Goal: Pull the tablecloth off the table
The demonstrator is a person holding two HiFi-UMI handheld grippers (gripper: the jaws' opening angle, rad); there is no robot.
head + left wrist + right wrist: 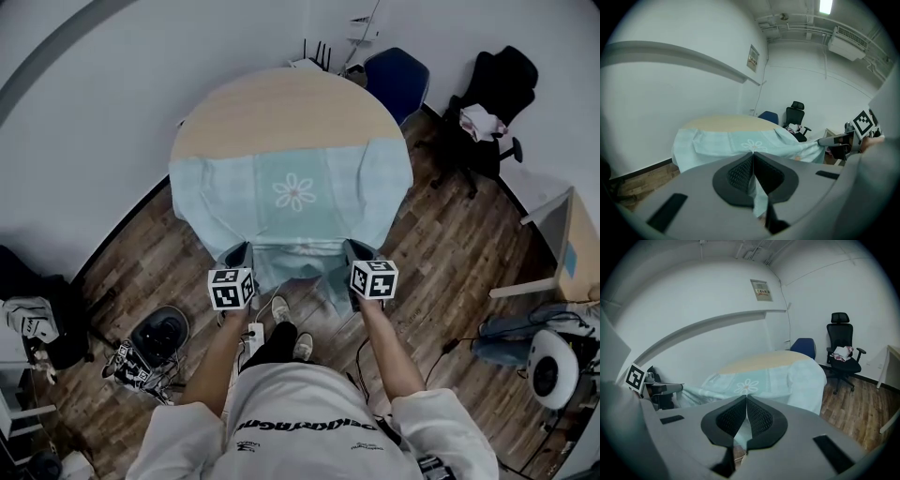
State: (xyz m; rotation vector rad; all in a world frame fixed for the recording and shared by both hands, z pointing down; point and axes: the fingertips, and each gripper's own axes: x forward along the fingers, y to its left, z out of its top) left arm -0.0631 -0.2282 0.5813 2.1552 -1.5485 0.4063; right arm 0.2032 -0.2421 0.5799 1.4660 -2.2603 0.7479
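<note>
A pale blue-green tablecloth [295, 197] with a white flower print covers the near half of a round wooden table [281, 108]; the far half is bare. Its near edge is stretched off the table toward me. My left gripper [240, 253] is shut on the cloth's near left edge, and the fabric shows pinched between its pads [740, 172]. My right gripper [353, 249] is shut on the near right edge, with cloth [740, 430] squeezed between its pads. Both grippers hang in front of the table, side by side, with the cloth sagging between them.
A blue chair [396, 80] stands behind the table and a black office chair [487, 112] with a cloth on its seat at the far right. A desk corner [572, 239] is at the right. Cables and gear [155, 347] lie on the wooden floor by my feet.
</note>
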